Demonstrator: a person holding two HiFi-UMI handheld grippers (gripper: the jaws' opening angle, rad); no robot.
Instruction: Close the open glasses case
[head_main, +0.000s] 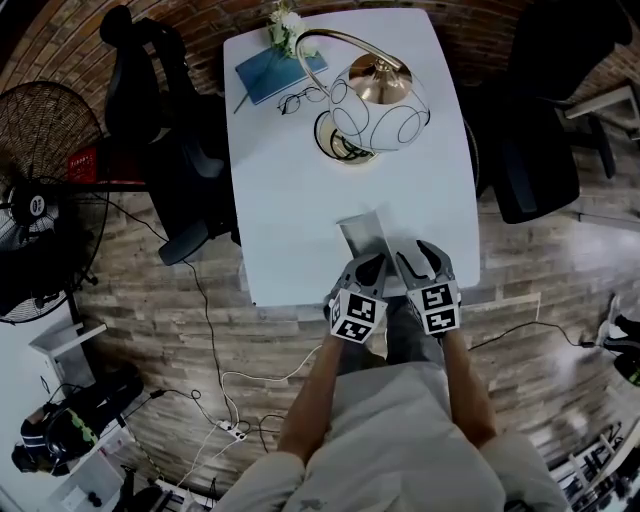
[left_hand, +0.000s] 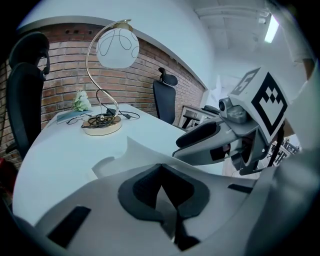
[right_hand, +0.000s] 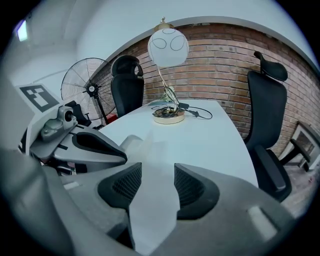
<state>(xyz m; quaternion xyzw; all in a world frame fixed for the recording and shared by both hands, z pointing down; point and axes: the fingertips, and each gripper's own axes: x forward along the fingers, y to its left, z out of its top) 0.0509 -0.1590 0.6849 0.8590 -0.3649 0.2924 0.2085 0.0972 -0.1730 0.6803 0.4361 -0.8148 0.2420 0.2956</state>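
While both forearms reach forward side by side, the left gripper (head_main: 375, 265) and right gripper (head_main: 415, 262) meet the glasses case (head_main: 364, 234) at the counter's (head_main: 300, 200) near edge. From the left gripper view, its fingers (left_hand: 138, 192) are pinched together, with the case just beyond. From the right gripper view, its fingers (right_hand: 124, 185) clamp the case's pale panel.

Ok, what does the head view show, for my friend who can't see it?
The left gripper and right gripper grip a grey glasses case at the near edge of a white table. Farther back stand a globe lamp, spectacles and a blue book.
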